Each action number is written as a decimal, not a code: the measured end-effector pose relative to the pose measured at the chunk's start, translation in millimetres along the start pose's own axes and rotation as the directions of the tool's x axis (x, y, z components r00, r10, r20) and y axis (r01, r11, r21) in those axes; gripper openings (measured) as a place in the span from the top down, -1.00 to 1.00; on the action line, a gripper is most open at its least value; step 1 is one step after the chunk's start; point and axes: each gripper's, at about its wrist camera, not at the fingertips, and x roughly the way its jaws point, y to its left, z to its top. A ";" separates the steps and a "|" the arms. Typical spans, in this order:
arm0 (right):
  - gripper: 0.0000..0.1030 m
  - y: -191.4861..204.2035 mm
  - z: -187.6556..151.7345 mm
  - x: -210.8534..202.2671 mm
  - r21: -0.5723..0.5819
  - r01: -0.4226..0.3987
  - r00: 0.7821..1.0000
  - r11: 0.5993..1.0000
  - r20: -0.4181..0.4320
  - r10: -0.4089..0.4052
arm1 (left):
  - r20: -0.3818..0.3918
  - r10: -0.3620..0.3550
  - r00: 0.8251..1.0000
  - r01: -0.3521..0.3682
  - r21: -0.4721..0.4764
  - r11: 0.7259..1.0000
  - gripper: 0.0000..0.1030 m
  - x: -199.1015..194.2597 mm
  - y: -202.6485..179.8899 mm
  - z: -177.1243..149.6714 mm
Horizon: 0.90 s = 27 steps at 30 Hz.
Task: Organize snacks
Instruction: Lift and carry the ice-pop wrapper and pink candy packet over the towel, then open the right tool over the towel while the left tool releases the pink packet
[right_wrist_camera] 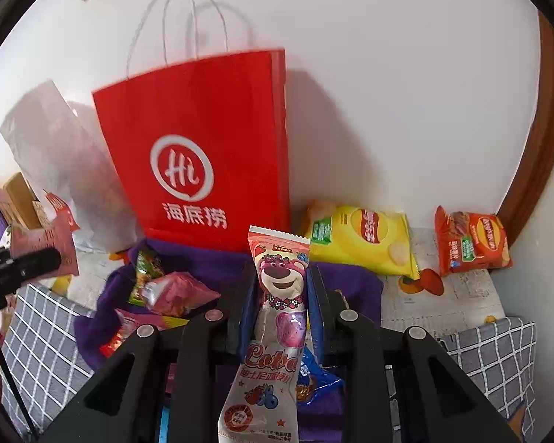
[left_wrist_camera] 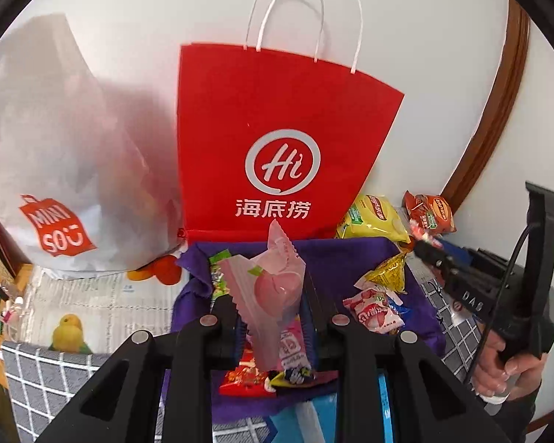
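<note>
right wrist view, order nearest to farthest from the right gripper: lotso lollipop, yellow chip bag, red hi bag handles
1. Lotso lollipop: clamped in the right gripper, centre.
2. Yellow chip bag: on the table, ahead and right.
3. Red Hi bag handles: high against the wall, ahead and left.

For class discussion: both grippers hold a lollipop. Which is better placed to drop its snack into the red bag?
Probably left: the left gripper faces the red bag squarely; the right gripper sees it off-centre.

Grey checked cloth (right_wrist_camera: 48,336) under purple cloth (right_wrist_camera: 354,280); fruit-print sheet (right_wrist_camera: 458,295) against white wall (right_wrist_camera: 387,92); cardboard boxes (right_wrist_camera: 16,193) far left.
</note>
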 end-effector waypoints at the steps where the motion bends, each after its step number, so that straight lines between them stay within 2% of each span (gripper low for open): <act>1: 0.50 -1.7 -1.7 5.6 0.003 -0.006 1.000 1.000 -0.012 0.006 | -0.007 -0.004 1.000 0.004 0.000 1.000 0.55 5.7 -0.8 0.9; 5: 0.50 -2.7 -6.1 21.3 -0.027 0.008 0.999 1.000 -0.050 -0.009 | -0.029 -0.018 0.999 0.018 0.006 1.000 0.55 24.5 -5.5 2.9; 15: 0.49 4.5 -13.2 41.3 -0.055 -0.060 0.993 0.997 -0.109 0.054 | -0.084 -0.033 0.996 0.034 0.013 0.999 0.55 55.3 -5.8 -3.3; 20: 0.49 14.3 -22.6 58.0 -0.083 -0.065 0.986 0.994 -0.161 0.051 | -0.130 -0.071 0.989 0.070 -0.013 0.997 0.55 67.5 -1.5 -7.3; 27: 0.48 10.6 -31.9 74.8 -0.056 -0.048 0.975 0.997 -0.219 0.035 | -0.193 -0.116 0.974 0.114 -0.023 0.993 0.54 84.8 -4.1 -15.0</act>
